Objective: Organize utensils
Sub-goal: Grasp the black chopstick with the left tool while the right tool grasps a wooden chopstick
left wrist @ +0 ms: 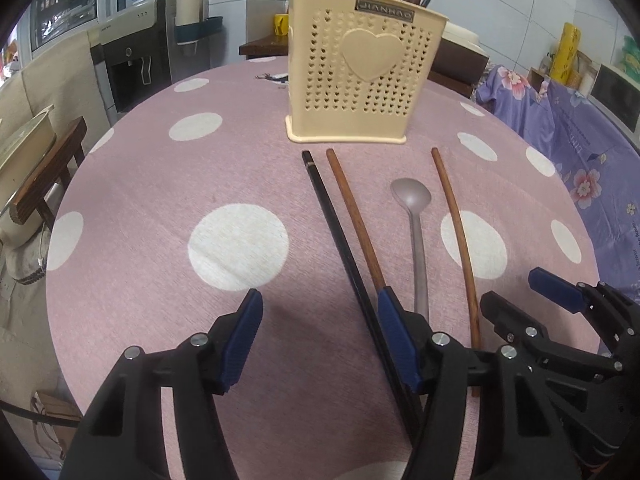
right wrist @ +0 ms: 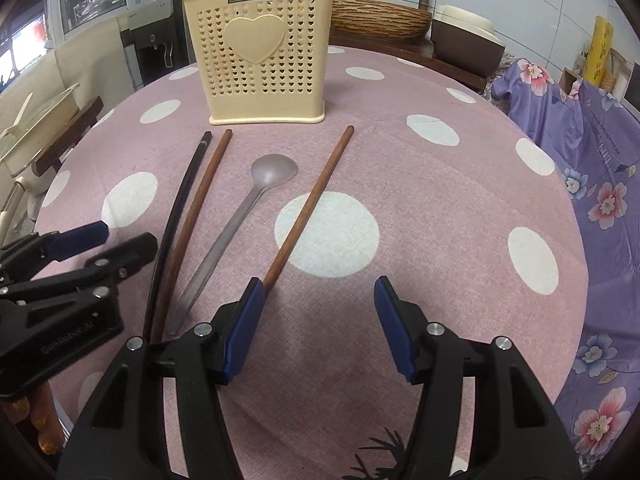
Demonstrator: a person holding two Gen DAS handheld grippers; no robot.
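Observation:
A cream perforated utensil holder with a heart on its front stands at the far side of the round table, several handles sticking out of it. In front of it lie a black chopstick, a brown chopstick, a grey spoon and a second brown chopstick. My left gripper is open; the black chopstick lies between its jaws, untouched, and the first brown one runs under its right finger. My right gripper is open, its left finger over the second brown chopstick's near end.
A pink cloth with white dots covers the table. A water dispenser and a wooden stool stand to the left. Purple floral fabric lies to the right, a woven basket behind. A person's toes show below the table edge.

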